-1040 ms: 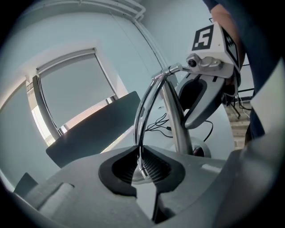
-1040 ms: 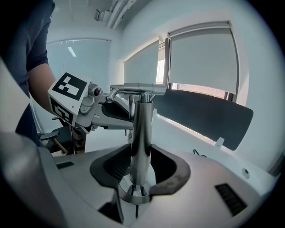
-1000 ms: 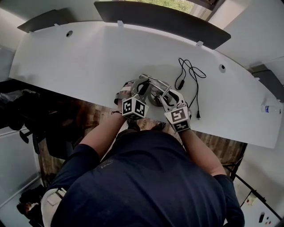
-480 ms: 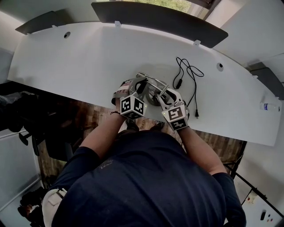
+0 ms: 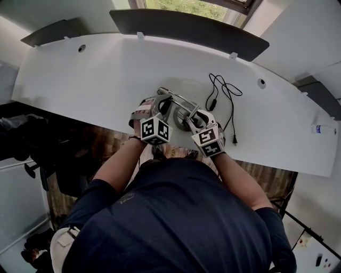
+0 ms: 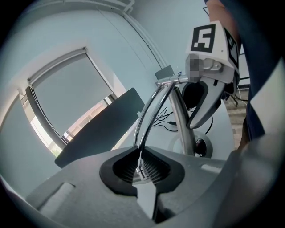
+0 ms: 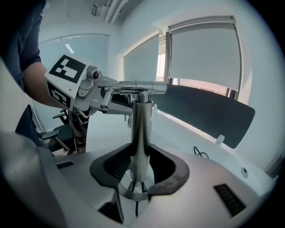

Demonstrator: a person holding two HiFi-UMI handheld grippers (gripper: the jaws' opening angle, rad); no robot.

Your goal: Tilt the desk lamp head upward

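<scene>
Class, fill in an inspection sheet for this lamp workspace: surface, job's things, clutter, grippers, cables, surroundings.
Surface: white curved desk.
Job's things: chrome lamp post standing upright; thin lamp head joined at its top.
Clutter: one small item at the desk's far right, too small to identify.
Grippers: left gripper shut on the lamp head; right gripper shut on the lamp post.
Cables: black cable lying loose on the desk, right of the lamp post.
Surroundings: dark panel behind the desk; window beyond it.

A curved white desk (dark divider panel along its back) stands before a bright window.
</scene>
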